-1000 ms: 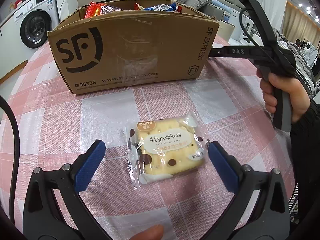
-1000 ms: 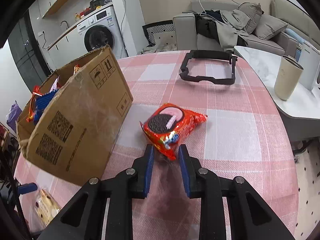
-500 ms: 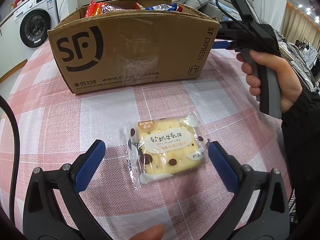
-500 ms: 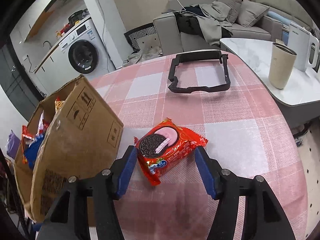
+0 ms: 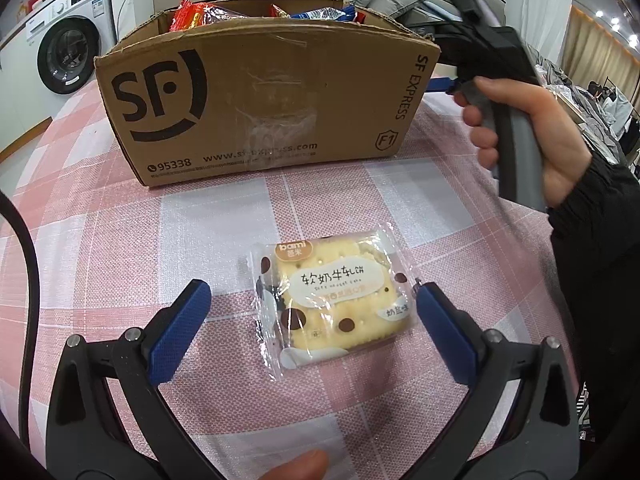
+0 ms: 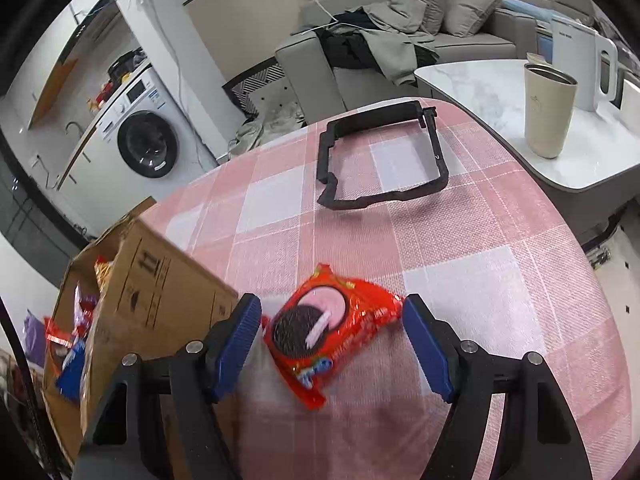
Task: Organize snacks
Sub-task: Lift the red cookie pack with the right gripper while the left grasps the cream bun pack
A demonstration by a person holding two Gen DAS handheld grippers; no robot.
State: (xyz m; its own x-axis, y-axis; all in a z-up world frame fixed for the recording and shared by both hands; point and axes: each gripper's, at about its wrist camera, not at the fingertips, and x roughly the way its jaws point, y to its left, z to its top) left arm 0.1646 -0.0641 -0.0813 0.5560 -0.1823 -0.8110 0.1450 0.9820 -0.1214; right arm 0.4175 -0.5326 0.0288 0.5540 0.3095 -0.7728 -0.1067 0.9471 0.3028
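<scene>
Right wrist: opening right tool [image 6: 332, 338] astride, seemingly untouching, cookie packet [image 6: 328, 326]

My right gripper [image 6: 332, 344] no longer pinches the corner of the red Oreo packet [image 6: 332, 330]: its jaws are opening, and the packet now lies on the checked tablecloth [image 6: 500, 280] between the blue pads, clear of both. The gripper has rolled, so the room tilts in its view, and the cardboard box [image 6: 152, 280] sits lower at the left. From the left wrist view, my right hand [image 5: 532, 136] has swung its handle more upright and nearer the camera.
</scene>
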